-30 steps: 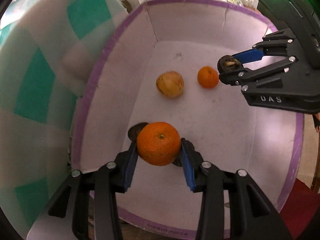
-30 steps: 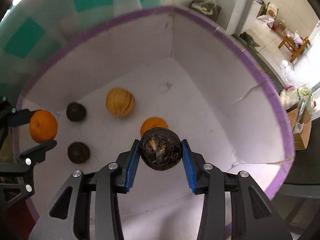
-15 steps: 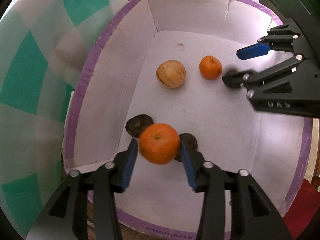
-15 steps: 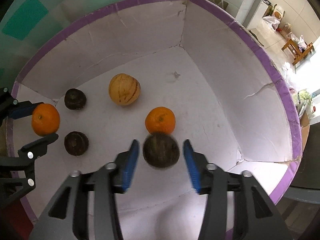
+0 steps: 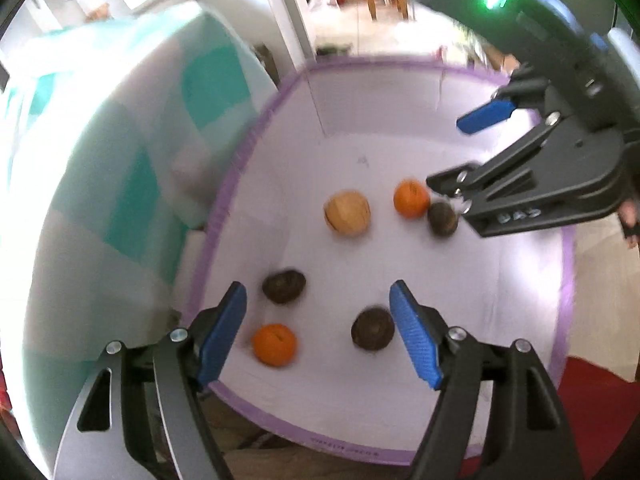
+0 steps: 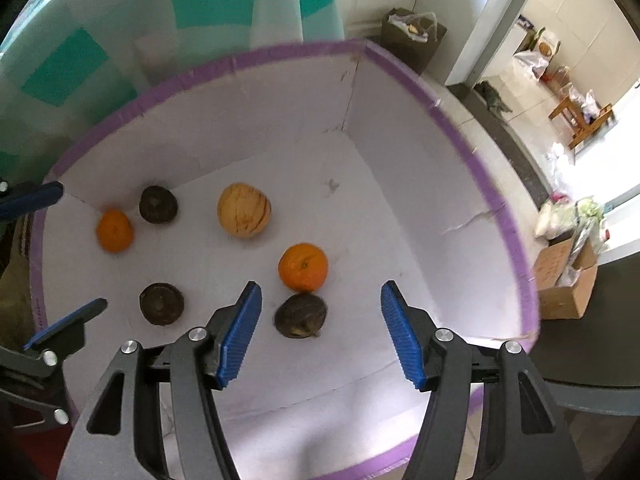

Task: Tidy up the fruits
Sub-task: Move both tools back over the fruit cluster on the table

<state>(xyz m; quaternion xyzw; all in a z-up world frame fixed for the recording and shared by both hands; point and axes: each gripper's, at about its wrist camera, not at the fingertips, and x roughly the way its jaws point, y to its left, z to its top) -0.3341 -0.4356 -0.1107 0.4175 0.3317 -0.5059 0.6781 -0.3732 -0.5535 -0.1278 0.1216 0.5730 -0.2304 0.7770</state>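
Note:
A white box with a purple rim (image 5: pixel 224 216) (image 6: pixel 460 136) holds several fruits. In the left wrist view an orange (image 5: pixel 275 344) lies near the front left, two dark round fruits (image 5: pixel 284 286) (image 5: pixel 373 329) beside it, a tan striped fruit (image 5: pixel 346 217), a second orange (image 5: pixel 411 198) and a third dark fruit (image 5: pixel 443 218) farther in. My left gripper (image 5: pixel 318 334) is open and empty above the box. My right gripper (image 6: pixel 320 330) is open and empty above the dark fruit (image 6: pixel 301 315) that touches an orange (image 6: pixel 303 267).
A teal-and-white checked cloth (image 5: pixel 100 184) (image 6: pixel 100 40) lies beside the box on the left. A cardboard carton (image 6: pixel 568 280) and bags stand on the floor at right. A red surface (image 5: pixel 592 400) lies beyond the box's right corner.
Both grippers opened and rose. The orange dropped from the left one to the box floor at front left. The dark fruit dropped from the right one beside the inner orange.

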